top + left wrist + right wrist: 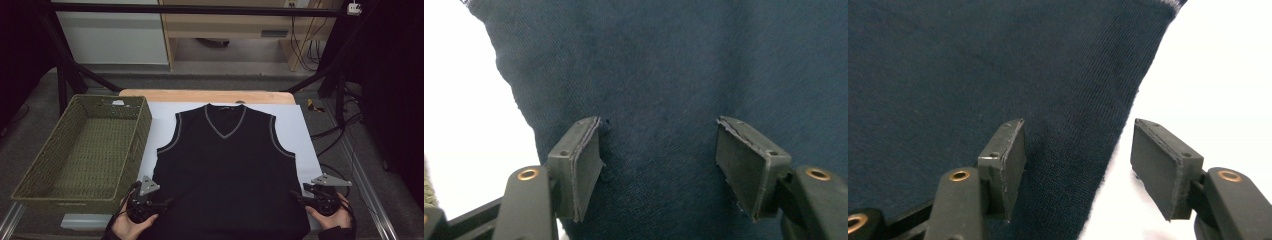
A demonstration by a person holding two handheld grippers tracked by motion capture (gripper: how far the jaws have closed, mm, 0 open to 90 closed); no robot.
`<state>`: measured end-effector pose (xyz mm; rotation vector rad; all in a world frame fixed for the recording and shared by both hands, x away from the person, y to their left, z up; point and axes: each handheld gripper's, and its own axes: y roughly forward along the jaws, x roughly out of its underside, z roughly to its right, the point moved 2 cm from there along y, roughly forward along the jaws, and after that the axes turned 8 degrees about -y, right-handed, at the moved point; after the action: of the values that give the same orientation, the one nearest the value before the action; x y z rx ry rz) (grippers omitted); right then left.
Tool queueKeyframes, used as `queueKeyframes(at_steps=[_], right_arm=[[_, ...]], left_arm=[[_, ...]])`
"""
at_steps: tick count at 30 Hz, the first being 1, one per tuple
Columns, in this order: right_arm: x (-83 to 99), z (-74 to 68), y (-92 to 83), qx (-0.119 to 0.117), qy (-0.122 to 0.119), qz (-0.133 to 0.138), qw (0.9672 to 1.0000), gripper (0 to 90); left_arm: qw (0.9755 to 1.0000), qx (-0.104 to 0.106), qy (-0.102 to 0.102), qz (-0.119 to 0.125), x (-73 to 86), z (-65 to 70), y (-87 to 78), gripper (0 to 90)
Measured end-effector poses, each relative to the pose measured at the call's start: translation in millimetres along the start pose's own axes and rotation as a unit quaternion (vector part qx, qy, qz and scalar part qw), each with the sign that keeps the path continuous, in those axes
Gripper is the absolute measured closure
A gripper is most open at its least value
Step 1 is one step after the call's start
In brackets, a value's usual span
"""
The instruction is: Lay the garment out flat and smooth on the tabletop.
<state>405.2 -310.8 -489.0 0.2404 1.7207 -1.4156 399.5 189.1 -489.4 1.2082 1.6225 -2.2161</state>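
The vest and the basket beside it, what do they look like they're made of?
Sweater vest: dark fine-knit fabric, matte, probably wool or cotton; fine ribbed weave shows in the gripper views, with pale trim at neck and armholes. Basket: olive-green woven cord or wicker, judging by its coarse braided walls.

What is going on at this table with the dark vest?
A person holds a tool in each hand at the lower corners of a dark sleeveless vest spread flat on a white sheet. The left tool and right tool both stand open, gripping nothing. A green woven basket sits beside the vest.
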Motion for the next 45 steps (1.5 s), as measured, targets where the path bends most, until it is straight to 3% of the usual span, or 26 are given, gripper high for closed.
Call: queueKeyframes(at_steps=[3, 8, 9, 12, 16, 19, 24, 30, 34, 38, 40, 42, 43, 45], right_arm=[[2.4, -2.0, 2.2, 0.001, -0.006, -0.005, 1.0, 41.8], [3.4, -7.3, 1.5, 0.0, -0.008, -0.001, 1.0, 59.1], [3.3, -7.6, 1.4, 0.001, -0.003, -0.001, 1.0, 64.7], [3.1, -6.6, 0.5, -0.015, 0.012, -0.005, 0.9998, 83.3], [1.7, -9.2, 0.4, -0.016, 0.008, -0.009, 0.9998, 85.7], [1.9, -9.2, -0.4, -0.018, 0.009, -0.007, 0.9998, 86.2], [3.9, -7.4, -6.9, -0.021, 0.012, -0.003, 0.9997, 86.5], [9.7, -7.5, -23.5, -0.031, 0.013, 0.0, 0.9994, 86.7], [19.4, -12.5, -32.5, -0.043, 0.005, -0.014, 0.999, 86.7], [26.8, -20.9, -37.7, -0.059, 0.001, -0.027, 0.9979, 85.0], [24.4, -23.4, -37.3, -0.056, -0.003, -0.015, 0.9983, 78.6], [20.1, -24.0, -35.4, -0.043, -0.011, 0.003, 0.999, 61.8], [16.9, -23.4, -33.8, -0.031, -0.02, 0.023, 0.9991, 54.3], [11.3, -22.7, -31.9, -0.033, -0.018, 0.039, 0.9985, 46.1]], left_arm=[[1.0, 0.005, -0.006, 0.005, 1.6, -1.7, -1.0, 33.8], [0.9999, -0.005, -0.009, 0.0, 2.5, 0.9, -1.0, 37.9], [0.9998, -0.017, -0.013, -0.004, 2.3, 1.5, -2.9, 43.8], [0.9996, -0.019, -0.015, -0.012, 2.3, 3.2, -5.9, 64.1], [0.9995, -0.025, -0.006, -0.019, 2.5, 5.4, -7.8, 83.5], [0.9996, -0.018, -0.008, -0.021, 2.4, 3.9, -9.2, 86.8], [0.9994, -0.003, -0.019, -0.029, 2.3, -2.3, -18.4, 87.8], [0.9995, -0.004, 0.001, -0.032, 3.0, -1.5, -34.3, 88.3], [0.9988, 0.026, -0.008, -0.039, 16.4, -1.2, -53.7, 88.2], [0.9988, 0.036, 0.01, -0.03, 24.2, 6.3, -61.0, 87.5], [0.9988, 0.041, 0.015, -0.021, 21.5, 7.0, -59.2, 85.8], [0.9987, 0.05, 0.011, -0.006, 16.9, 6.1, -56.6, 80.4], [0.9986, 0.053, 0.009, 0.004, 14.3, 5.6, -55.3, 74.6], [0.9977, 0.061, 0.01, 0.028, 9.5, 5.3, -52.2, 62.0]])
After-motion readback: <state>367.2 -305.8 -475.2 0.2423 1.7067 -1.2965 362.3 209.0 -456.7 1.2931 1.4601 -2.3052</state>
